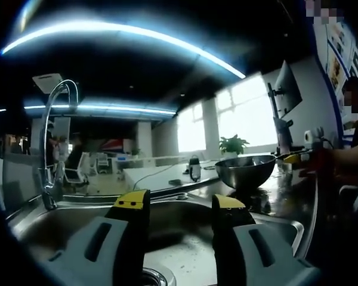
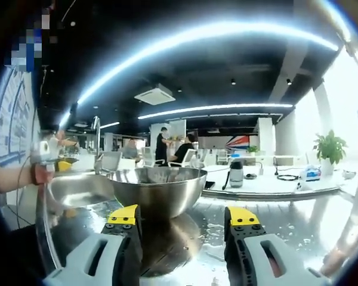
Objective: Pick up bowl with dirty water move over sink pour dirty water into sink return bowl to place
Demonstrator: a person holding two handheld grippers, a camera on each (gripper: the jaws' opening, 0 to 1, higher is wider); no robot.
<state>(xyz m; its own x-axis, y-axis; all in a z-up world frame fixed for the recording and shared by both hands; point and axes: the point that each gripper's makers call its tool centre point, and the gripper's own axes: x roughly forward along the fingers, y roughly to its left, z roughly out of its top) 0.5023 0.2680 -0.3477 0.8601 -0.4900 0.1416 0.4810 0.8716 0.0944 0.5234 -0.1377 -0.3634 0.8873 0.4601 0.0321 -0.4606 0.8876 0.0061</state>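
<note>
A stainless steel bowl (image 2: 158, 187) stands on the wet steel counter (image 2: 286, 220), just ahead of my right gripper (image 2: 184, 215). That gripper is open, its yellow-tipped jaws apart and short of the bowl's wall. I cannot see what the bowl holds. In the left gripper view the same bowl (image 1: 246, 170) sits on the counter right of the sink (image 1: 59, 220), with the right gripper's yellow tip (image 1: 295, 158) at its far rim. My left gripper (image 1: 179, 202) is open above the sink basin, holding nothing. It shows as a yellow tip (image 2: 64, 165) beyond the sink (image 2: 77, 190).
A tall curved faucet (image 1: 53, 119) rises at the sink's far left corner, and the drain (image 1: 152, 277) lies under the left jaws. A dark kettle (image 2: 235, 173), a potted plant (image 2: 329, 148) and a monitor on an arm (image 1: 286, 89) stand behind the counter. People sit far back (image 2: 182, 152).
</note>
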